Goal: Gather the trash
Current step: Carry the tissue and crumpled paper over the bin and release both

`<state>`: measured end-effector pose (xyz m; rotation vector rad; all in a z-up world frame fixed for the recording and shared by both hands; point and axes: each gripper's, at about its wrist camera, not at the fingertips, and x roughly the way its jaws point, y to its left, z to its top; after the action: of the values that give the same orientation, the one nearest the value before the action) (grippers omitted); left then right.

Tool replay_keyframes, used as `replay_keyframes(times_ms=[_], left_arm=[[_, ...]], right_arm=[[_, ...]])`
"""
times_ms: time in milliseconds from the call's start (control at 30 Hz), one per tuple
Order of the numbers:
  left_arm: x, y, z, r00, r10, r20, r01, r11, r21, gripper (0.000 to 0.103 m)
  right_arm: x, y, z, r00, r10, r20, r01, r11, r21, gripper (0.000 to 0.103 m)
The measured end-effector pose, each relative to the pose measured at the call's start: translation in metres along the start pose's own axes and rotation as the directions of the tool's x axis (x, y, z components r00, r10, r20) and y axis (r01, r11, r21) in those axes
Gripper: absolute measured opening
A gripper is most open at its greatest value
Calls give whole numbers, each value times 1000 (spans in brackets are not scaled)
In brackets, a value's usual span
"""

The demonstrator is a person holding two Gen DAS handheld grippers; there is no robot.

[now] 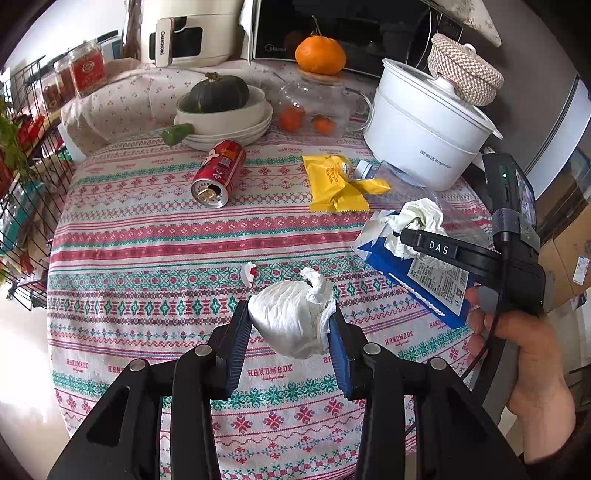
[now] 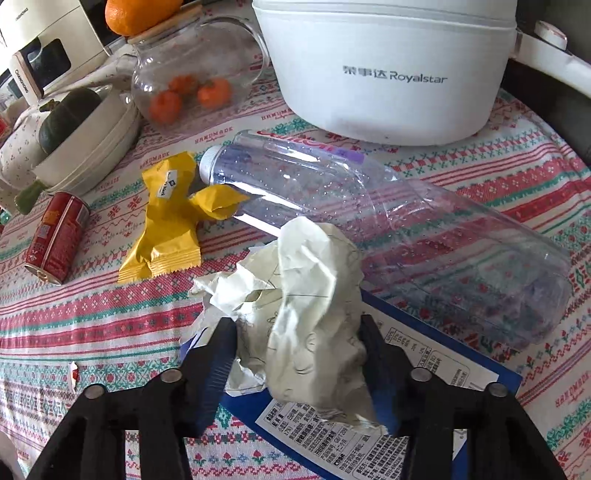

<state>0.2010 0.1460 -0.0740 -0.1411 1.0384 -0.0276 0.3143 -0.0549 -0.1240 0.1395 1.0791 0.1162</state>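
Note:
My left gripper (image 1: 291,328) is shut on a crumpled white tissue (image 1: 291,317) and holds it just above the patterned tablecloth (image 1: 147,236). My right gripper (image 2: 297,354) is closed around a crumpled cream paper ball (image 2: 306,306) that rests on a blue and white packet (image 2: 424,373). It shows at the right of the left wrist view (image 1: 402,236) on the same paper ball (image 1: 417,218). Other trash lies on the table: a red can (image 1: 218,173) on its side, a yellow wrapper (image 1: 336,184), a clear plastic bottle (image 2: 388,214) and a small paper scrap (image 1: 250,272).
A white electric pot (image 1: 424,125) stands at the back right. A glass jug (image 1: 317,107) with small oranges, stacked white bowls (image 1: 225,122) holding a dark squash, an orange (image 1: 319,53) and a microwave (image 1: 351,33) are at the back. A wire rack (image 1: 26,177) stands left.

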Motion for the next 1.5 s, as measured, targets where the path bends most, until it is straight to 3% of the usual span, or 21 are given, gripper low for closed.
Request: replay_keyframes(times_ms=[100, 333, 667, 1100, 1267, 1500], left_arm=[[-1, -1, -1, 1000, -9, -2, 9, 1000, -1, 42], [-7, -15, -6, 999, -37, 3, 37, 999, 27, 42], [-34, -62, -26, 994, -109, 22, 105, 983, 153, 42], [-73, -131, -80, 975, -220, 17, 204, 928, 311, 42], [-75, -155, -101, 971, -237, -1, 222, 906, 360, 42], [-56, -192, -137, 968, -241, -70, 247, 861, 445, 42]], right_arm=[[-7, -3, -3, 999, 43, -9, -43, 999, -4, 39], [-54, -17, -16, 994, 104, 18, -104, 995, 1, 38], [-142, -60, -54, 997, 61, 56, -60, 998, -24, 38], [-209, -115, -132, 997, -41, 69, 43, 999, -22, 38], [-215, -138, -163, 996, -64, 61, 64, 998, 4, 38], [-205, -169, -199, 996, -87, -27, 88, 995, 43, 39]])
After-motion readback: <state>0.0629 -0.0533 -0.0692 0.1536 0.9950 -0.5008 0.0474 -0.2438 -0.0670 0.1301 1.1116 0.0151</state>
